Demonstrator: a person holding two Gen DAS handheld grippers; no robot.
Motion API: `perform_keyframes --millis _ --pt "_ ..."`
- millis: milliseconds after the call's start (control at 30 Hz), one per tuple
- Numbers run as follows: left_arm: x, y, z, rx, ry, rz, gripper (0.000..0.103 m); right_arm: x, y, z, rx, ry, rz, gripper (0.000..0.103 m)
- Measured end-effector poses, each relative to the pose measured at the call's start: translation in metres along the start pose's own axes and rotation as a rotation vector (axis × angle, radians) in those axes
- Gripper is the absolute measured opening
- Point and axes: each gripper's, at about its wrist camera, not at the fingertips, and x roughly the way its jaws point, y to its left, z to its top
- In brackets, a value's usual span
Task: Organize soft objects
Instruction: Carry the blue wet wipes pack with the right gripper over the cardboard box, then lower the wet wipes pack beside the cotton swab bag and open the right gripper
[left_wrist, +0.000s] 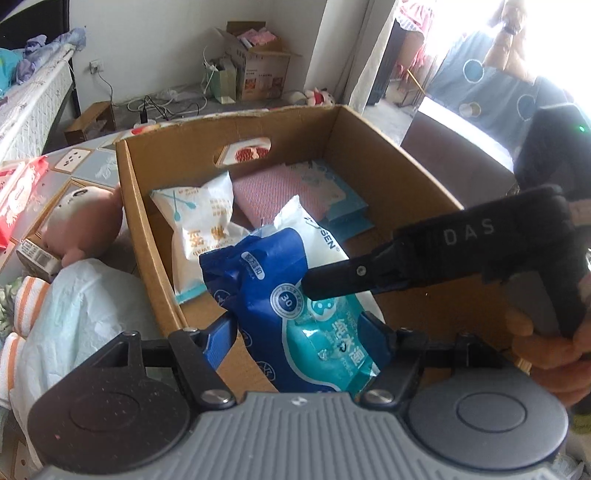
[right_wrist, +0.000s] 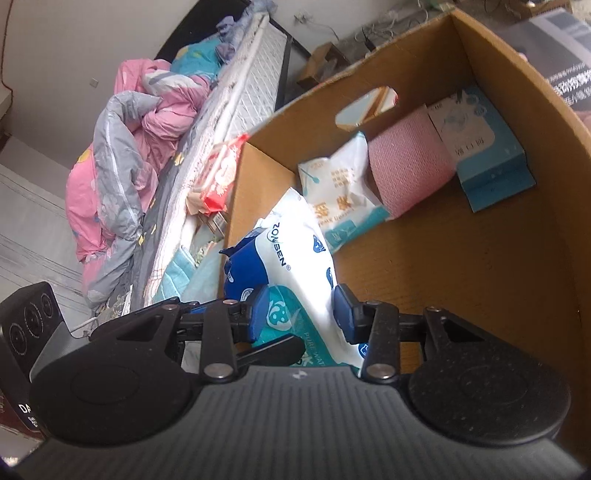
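Clearly we have the blue and white wet-wipes pack (left_wrist: 295, 295) between both grippers, over the near left part of the open cardboard box (left_wrist: 388, 155). Its lower end drops behind the left gripper's body in the left wrist view, so we cannot see how far down it reaches or whether it touches the box floor. In the right wrist view its bottom edge is likewise cut off by the gripper body.

Inside the box lie a white pouch with orange print (left_wrist: 201, 229), a pink textured pack (left_wrist: 266, 192) and a pale blue packet (left_wrist: 332, 188) toward the far wall. The right half of the floor is bare cardboard, with open room there; the pack's crumpled blue end sits close to the near left wall.

Our left gripper (left_wrist: 303, 338) stands fairly wide, its blue pads on either side of the pack's lower part and apparently pressing it. Our right gripper (right_wrist: 299, 314) is narrower, its pads on the pack's two faces, gripping it. From the left wrist view one black finger (left_wrist: 332, 282) of that gripper lies across the pack's front, and a hand (left_wrist: 546, 343) holds its handle at the right edge.

Outside the box on the left, a plush doll (left_wrist: 83, 225) and a striped towel (left_wrist: 22, 314) are only partly seen. A red packet (right_wrist: 221, 173) leans by the outer wall.
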Motion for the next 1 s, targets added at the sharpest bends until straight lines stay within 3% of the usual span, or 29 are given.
perform_keyframes --millis 100,233,367,600,833,1000 --pt "0.004 -0.005 -0.001 0.064 0.008 0.017 0.075 0.025 -0.011 0.006 0.044 0.076 0.002 0.04" --pt "0.0 -0.013 -0.006 0.109 0.026 -0.028 0.078 0.055 -0.03 0.007 0.106 0.162 0.01 0.04" --pt "-0.013 -0.017 -0.014 0.146 0.002 -0.02 0.078 0.073 -0.03 0.005 0.103 0.189 -0.007 0.039" --pt "-0.039 -0.018 -0.025 0.182 -0.072 -0.013 0.078 0.09 -0.027 0.005 0.085 0.173 -0.001 0.037" --pt "-0.058 -0.012 -0.039 0.154 -0.121 0.006 0.081 0.094 -0.016 0.005 0.006 0.145 -0.027 0.04" --pt "-0.082 0.0 -0.052 0.092 -0.18 0.017 0.086 0.07 -0.009 0.006 -0.008 0.039 -0.057 0.047"
